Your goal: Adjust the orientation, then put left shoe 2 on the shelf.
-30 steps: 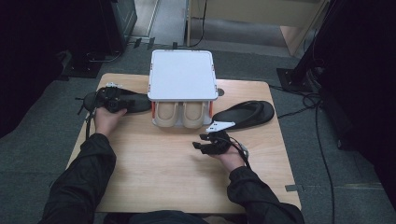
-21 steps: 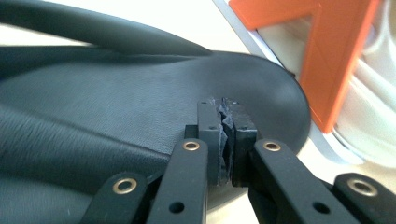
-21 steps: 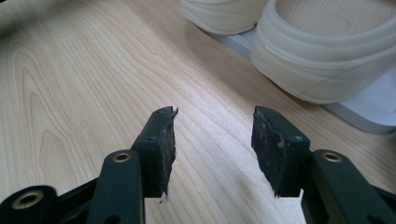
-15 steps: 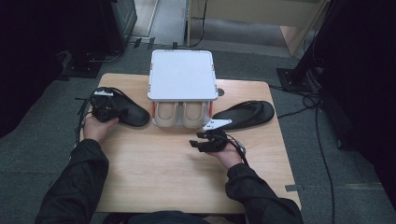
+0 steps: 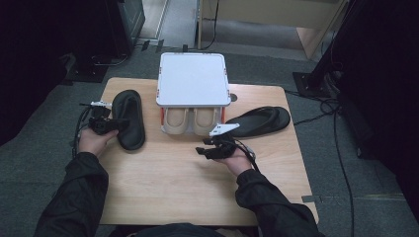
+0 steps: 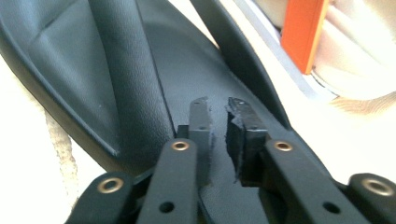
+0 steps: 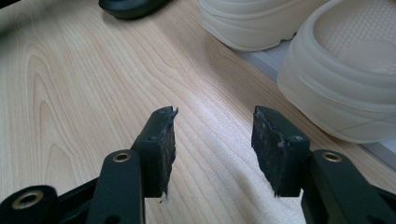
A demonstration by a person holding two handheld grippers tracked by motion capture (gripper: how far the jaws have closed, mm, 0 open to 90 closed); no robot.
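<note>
— Step in hand? Letting go of the left black slipper, by the look of it – laid flat on the worktop left of the white rack.

— Left gripper fingers just been opening, a narrow gap, nothing pinched. Right gripper fingers wide, empty. Next, probably: back off cleanly.

On the table, one slipper lies left of the rack, another slipper right.

The high view looks down over the table; both gripper views sit close, sharing the cream shoes
</note>
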